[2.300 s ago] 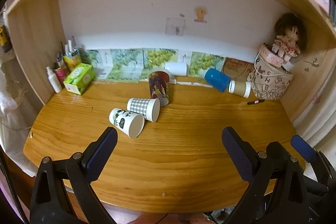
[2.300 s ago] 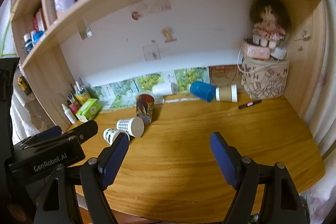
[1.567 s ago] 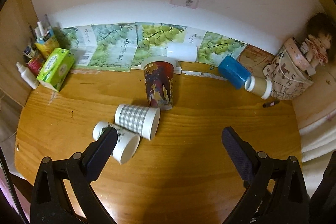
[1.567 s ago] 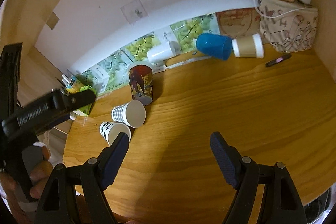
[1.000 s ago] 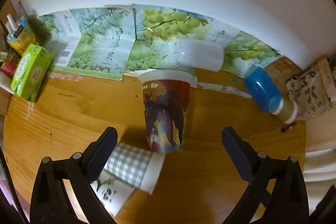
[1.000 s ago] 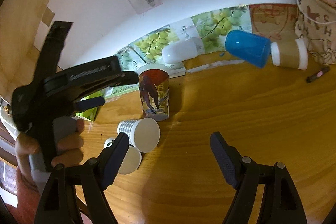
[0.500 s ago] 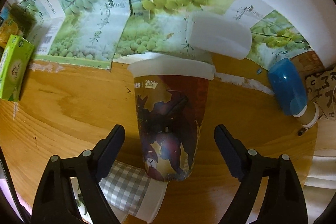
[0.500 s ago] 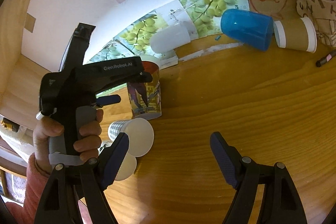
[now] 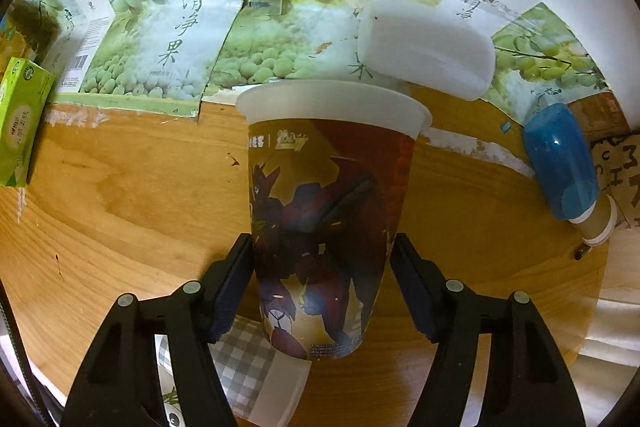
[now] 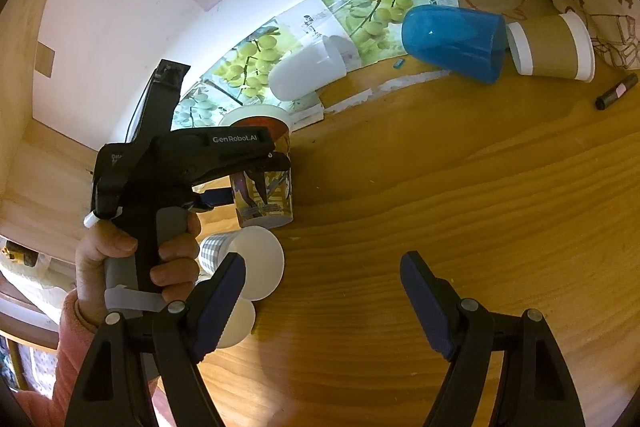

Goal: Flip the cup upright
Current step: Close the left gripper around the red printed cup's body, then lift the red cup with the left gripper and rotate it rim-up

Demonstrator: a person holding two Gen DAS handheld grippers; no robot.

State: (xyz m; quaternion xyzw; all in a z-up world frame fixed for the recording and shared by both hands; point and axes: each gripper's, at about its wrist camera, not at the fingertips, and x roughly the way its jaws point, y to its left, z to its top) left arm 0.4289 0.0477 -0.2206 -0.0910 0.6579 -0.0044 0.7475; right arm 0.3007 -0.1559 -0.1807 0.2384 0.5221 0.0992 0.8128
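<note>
Standing upright at desk centre: printed cup (image 9: 324, 227), white rim on top, inside hidden. Clamped at its lower body by left gripper (image 9: 322, 273). At 7 o'clock, touching: checked cup (image 9: 256, 367) lying sideways. At 1 o'clock: white cup (image 9: 424, 47); at 3, blue cup (image 9: 560, 167). Right gripper (image 10: 320, 291) spread apart, holding nothing.

Left gripper (image 9: 322, 281) advanced, closing on printed cup (image 9: 324, 227) (tight).
</note>
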